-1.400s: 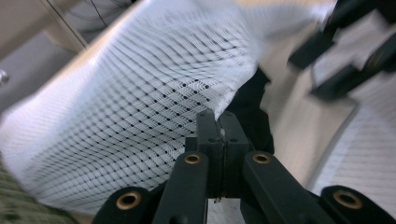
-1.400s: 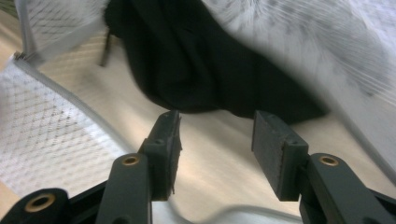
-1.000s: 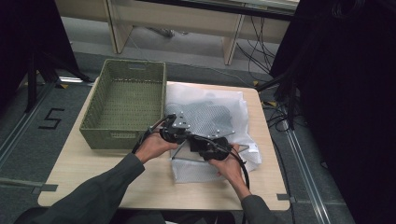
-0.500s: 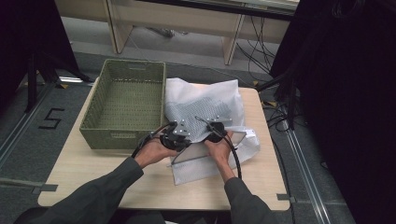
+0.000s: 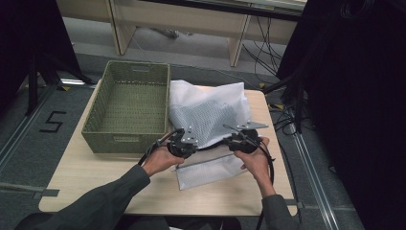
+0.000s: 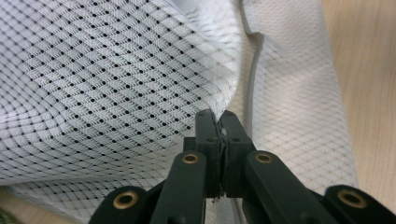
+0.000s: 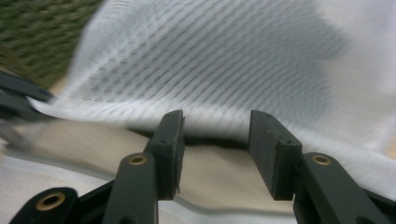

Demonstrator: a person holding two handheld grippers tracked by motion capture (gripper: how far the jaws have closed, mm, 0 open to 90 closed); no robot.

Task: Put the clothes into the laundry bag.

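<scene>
the basket (image 5: 127,108) sits at the table's (image 5: 95,182) left edge, open and empty as far as i can see. just right of it the mesh bag (image 5: 208,120) lies over the table's middle and far edge, its upper layer lifted and its lower layer flat toward the near edge.

my left tool (image 5: 183,143) is clenched on the bag's upper layer; in the left gripper view the jaws are pressed together with mesh (image 6: 116,84) pinched between them. that pinch looks thin and close to the tips, so my worry is that a hard pull could slide the weave out or snag its holes.

my right tool (image 5: 244,140) is released; in the right gripper view its jaws stand apart, just short of the bag's raised edge (image 7: 210,126), with bare table showing between them. the view is blurred, so i can't judge the gap to the cloth well. if i close now i may catch nothing, or take both layers and shut the mouth instead of opening it. with one side held alone, the bag could also sag or drag toward the basket.
</scene>
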